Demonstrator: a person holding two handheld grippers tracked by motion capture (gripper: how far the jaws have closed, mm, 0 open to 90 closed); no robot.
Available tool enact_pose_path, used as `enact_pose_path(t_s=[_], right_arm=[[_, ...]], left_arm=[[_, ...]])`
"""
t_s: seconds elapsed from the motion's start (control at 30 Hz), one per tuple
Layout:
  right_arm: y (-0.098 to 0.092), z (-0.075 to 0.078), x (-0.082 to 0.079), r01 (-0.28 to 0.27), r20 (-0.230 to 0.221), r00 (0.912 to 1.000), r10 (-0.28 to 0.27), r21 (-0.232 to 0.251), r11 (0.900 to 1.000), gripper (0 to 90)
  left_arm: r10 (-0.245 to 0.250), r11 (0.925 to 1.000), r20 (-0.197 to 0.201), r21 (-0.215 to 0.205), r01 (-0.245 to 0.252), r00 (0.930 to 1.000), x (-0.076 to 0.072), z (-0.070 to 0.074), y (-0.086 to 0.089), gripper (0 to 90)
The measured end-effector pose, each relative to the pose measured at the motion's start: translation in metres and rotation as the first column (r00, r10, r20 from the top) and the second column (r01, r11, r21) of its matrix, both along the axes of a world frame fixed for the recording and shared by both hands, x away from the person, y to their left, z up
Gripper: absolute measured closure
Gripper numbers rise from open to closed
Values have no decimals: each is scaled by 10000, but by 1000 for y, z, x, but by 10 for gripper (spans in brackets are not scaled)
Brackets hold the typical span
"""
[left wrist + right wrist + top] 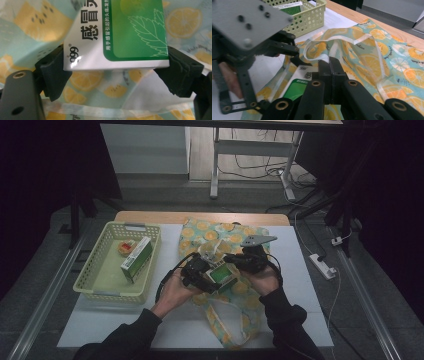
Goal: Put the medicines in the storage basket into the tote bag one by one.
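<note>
Dim room, white-topped table (300, 270) with a lemon-print bag (227, 237) spread across the middle of the frame. Nearest the bottom edge, the left hand-held gripper (115, 67) is clamped on a green-and-white medicine box (120, 32) right over the bag, while the right hand-held gripper (329, 62) has its jaws pinched shut on the bag's white-trimmed edge (325, 58). Further back at left, a pale green basket (90, 270) holds another green box (136, 259).

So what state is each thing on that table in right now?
Left hand-held gripper: shut on the green-and-white box.
Right hand-held gripper: shut on the lemon-print bag edge, lifting it.
Basket: upright, holding a second box and a small round item.
</note>
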State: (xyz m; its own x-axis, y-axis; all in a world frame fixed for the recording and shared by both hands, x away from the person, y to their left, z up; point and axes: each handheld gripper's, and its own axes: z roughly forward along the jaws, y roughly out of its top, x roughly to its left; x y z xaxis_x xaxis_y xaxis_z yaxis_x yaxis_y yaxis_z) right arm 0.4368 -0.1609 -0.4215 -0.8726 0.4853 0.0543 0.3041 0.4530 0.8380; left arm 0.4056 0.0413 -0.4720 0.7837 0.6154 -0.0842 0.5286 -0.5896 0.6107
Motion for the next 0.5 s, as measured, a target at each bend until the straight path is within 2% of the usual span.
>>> enact_pose_path(t_s=[0.5], right_arm=[[2,-5,2,-34,-148,9999,33,-91,10000,897]], left_arm=[[729,9973,186,-31,-729,9972,28,-12,-6,166]])
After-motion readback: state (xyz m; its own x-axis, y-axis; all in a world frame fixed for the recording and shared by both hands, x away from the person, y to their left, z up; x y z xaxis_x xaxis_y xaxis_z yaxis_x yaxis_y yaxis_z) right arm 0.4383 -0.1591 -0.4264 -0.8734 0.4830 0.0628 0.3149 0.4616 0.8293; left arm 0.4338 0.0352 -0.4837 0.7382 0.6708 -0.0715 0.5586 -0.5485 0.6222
